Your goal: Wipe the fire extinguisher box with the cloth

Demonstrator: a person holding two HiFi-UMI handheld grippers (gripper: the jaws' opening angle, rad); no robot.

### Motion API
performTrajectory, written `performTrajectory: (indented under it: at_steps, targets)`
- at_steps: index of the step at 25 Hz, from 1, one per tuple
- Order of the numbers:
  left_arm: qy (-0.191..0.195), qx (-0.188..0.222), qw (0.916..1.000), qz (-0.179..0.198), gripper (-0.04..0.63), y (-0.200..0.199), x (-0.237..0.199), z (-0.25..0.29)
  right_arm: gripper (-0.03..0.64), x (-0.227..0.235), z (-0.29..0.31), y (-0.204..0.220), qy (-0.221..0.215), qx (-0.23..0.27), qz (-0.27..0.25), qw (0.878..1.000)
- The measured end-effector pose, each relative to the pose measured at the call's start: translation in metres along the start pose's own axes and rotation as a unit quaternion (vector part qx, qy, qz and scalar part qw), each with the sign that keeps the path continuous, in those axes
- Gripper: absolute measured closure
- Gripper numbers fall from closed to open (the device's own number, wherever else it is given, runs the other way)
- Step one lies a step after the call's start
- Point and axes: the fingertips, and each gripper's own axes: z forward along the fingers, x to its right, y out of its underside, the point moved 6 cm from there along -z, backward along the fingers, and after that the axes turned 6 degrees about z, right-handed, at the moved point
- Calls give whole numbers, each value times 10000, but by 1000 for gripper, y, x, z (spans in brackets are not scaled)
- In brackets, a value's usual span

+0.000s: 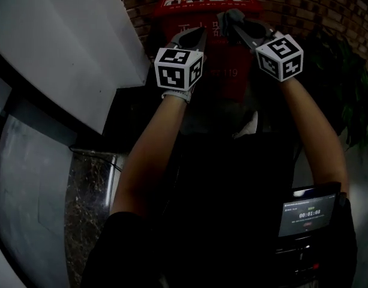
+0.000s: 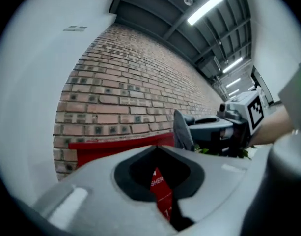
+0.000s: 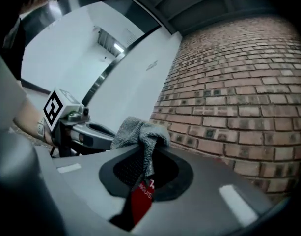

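The red fire extinguisher box [image 1: 208, 2] stands against a brick wall, straight ahead of both arms. My right gripper [image 1: 233, 21] is shut on a grey cloth [image 3: 139, 132], which bunches over its jaw tips just above the box's top. Red box face [image 3: 140, 203] shows through the gap below the cloth. My left gripper [image 1: 199, 36] hangs beside it on the left, shut with nothing held, over the box's front. In the left gripper view the box's red top edge [image 2: 116, 149] runs along the bricks, and the cloth [image 2: 182, 129] sticks up from the right gripper [image 2: 214, 129].
A brick wall [image 1: 328, 5] backs the box. A slanted white panel [image 1: 63, 47] fills the left. A dark leafy plant [image 1: 346, 83] stands at the right. A marble ledge [image 1: 90, 191] lies low left. A small screen [image 1: 307, 215] sits at the person's waist.
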Motion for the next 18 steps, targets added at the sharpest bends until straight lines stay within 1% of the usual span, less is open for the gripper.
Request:
performTrajectory:
  at_steps: [4, 8, 12, 15, 18]
  targets:
    - [70, 178, 9997, -178, 592, 42, -3, -22, 586, -34, -4, 29, -137, 261, 249, 9993]
    - [292, 94, 9990, -312, 592, 87, 6, -30, 586, -61, -6, 76, -219, 217, 486, 9983]
    - [462, 84, 9978, -474, 592, 115, 9, -27, 586, -69, -1, 113, -308, 178, 717, 9968]
    - [613, 223, 9966, -505, 592, 132, 12, -24, 586, -69, 3, 136, -364, 125, 648, 9972]
    - [714, 360, 9947, -641, 592, 153, 12, -21, 586, -68, 6, 153, -400, 124, 636, 9971]
